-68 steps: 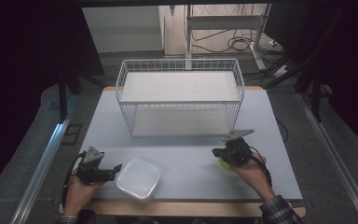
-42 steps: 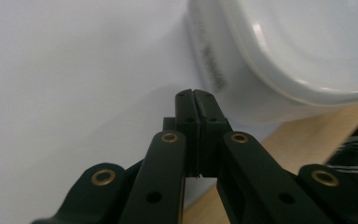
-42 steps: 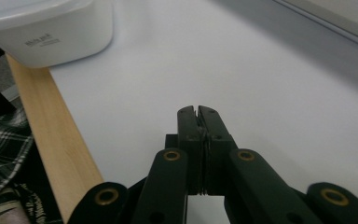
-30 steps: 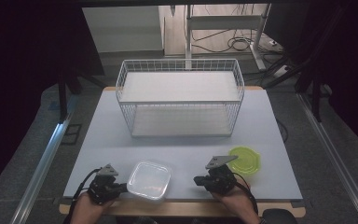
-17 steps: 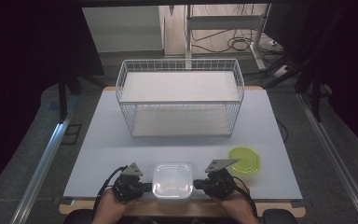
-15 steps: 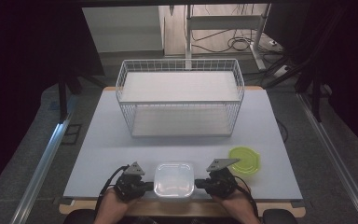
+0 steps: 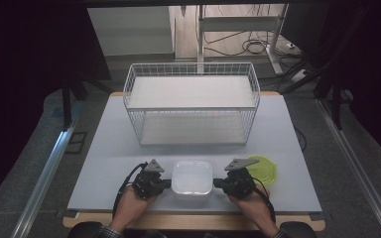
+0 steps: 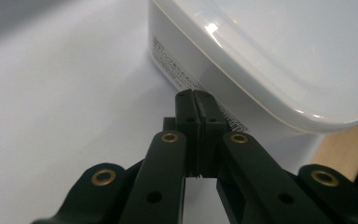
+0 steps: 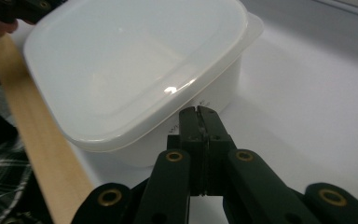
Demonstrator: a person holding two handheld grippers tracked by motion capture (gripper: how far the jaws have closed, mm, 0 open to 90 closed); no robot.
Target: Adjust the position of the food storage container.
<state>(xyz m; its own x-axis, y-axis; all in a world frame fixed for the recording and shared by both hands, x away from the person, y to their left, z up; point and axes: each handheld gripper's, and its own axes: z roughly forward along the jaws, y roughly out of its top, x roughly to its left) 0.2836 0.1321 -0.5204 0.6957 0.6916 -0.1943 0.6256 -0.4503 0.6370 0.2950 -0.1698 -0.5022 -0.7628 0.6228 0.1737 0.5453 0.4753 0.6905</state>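
Observation:
A white lidded plastic box [image 7: 192,178] sits near the table's front edge, between my two grippers. My left gripper [image 7: 168,183] is shut, and its tip [image 8: 195,98] presses against the box's left wall [image 8: 182,70]. On the other side my right gripper [image 7: 216,183] is shut too, with its tip [image 9: 199,113] against the box's right wall [image 9: 214,88] under the lid's rim. Neither holds anything between its jaws. A yellow-green round lid [image 7: 264,170] lies flat on the table just behind my right hand.
A white wire basket [image 7: 191,101] with two shelves stands at the back middle of the table [image 7: 109,148]. The wooden front edge [image 9: 32,140] runs right beside the box. Cables lie on the floor beyond the table.
The left gripper slid the box to the right along the front edge to the middle. The right gripper left the yellow-green lid on the table and came up against the box's right side.

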